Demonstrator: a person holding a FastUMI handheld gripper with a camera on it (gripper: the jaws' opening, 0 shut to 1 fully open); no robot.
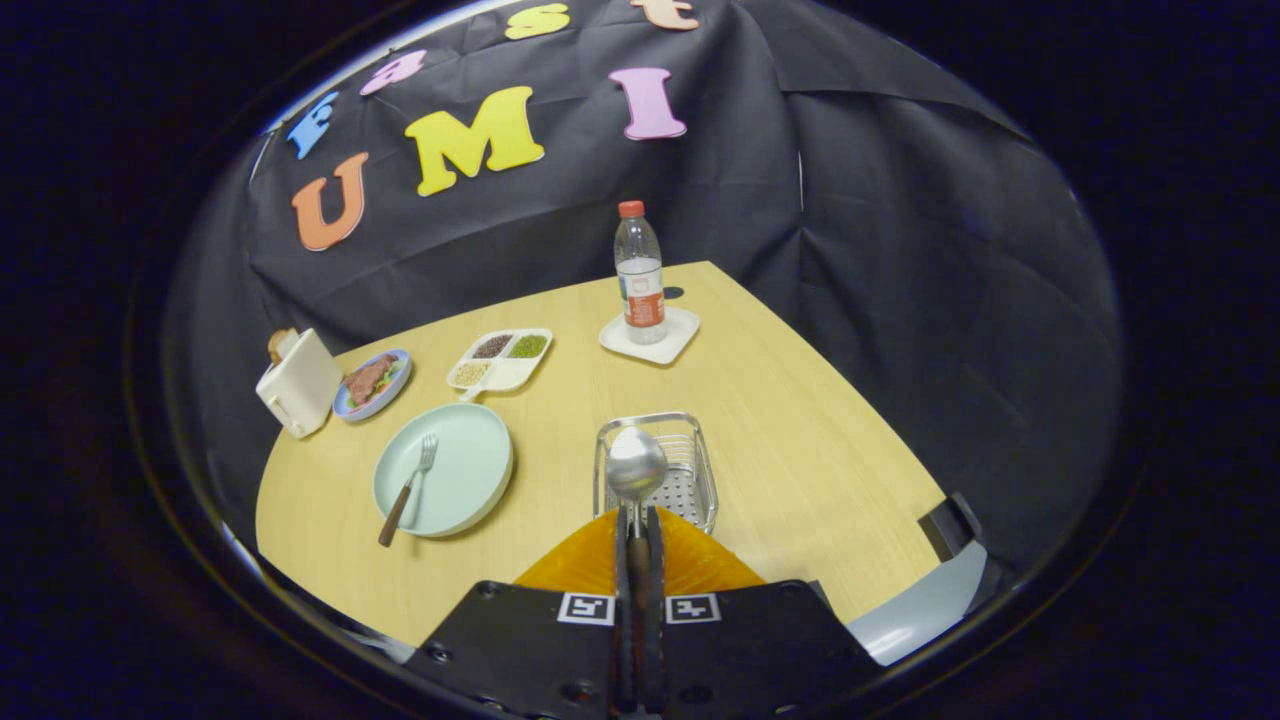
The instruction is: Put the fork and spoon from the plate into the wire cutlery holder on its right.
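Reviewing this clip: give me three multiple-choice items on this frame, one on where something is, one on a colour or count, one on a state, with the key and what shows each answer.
1. Where is the fork?
A. On the pale green plate
B. In the wire cutlery holder
C. Beside the water bottle

2. How many compartments of the divided tray hold food?
A. One
B. Three
C. Five

3. What is the gripper doing?
A. Open above the plate
B. Shut on nothing
C. Shut on the spoon

Key:
1 A, the fork lies across the plate with its handle sticking out over the rim.
2 B, dark, green and pale fillings show, and the large section is bare.
3 C, both fingers press on the spoon's handle, and its bowl appears over the holder.
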